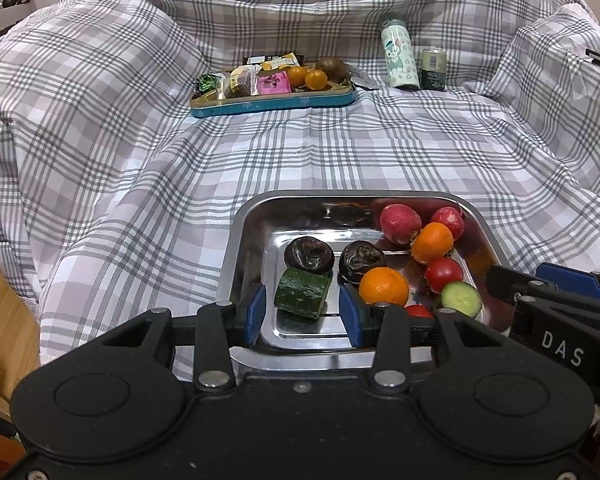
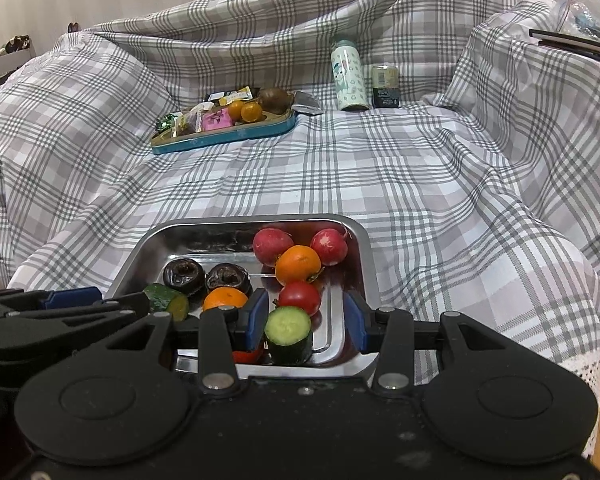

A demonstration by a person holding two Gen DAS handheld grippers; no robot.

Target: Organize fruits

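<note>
- Hovering over the near end of the steel tray (image 1: 240,248), the left gripper (image 1: 302,312) is spread wide, a cucumber chunk (image 1: 302,293) lying loose between its blue pads
- The right gripper (image 2: 306,322) gapes likewise around a cut cucumber piece (image 2: 288,334), gripping nothing
- Tangerines, tomatoes, radishes and two dark fruits fill the tray
- Further off on the plaid cloth (image 1: 340,152) sits a blue tray (image 1: 274,102) of snacks

A shiny rectangular steel tray (image 1: 240,240) lies near on the checked cloth, holding two dark wrinkled fruits (image 1: 309,253), two orange tangerines (image 1: 384,286), red radishes (image 1: 400,224), tomatoes (image 1: 444,274) and two green cucumber chunks (image 1: 302,293).
</note>
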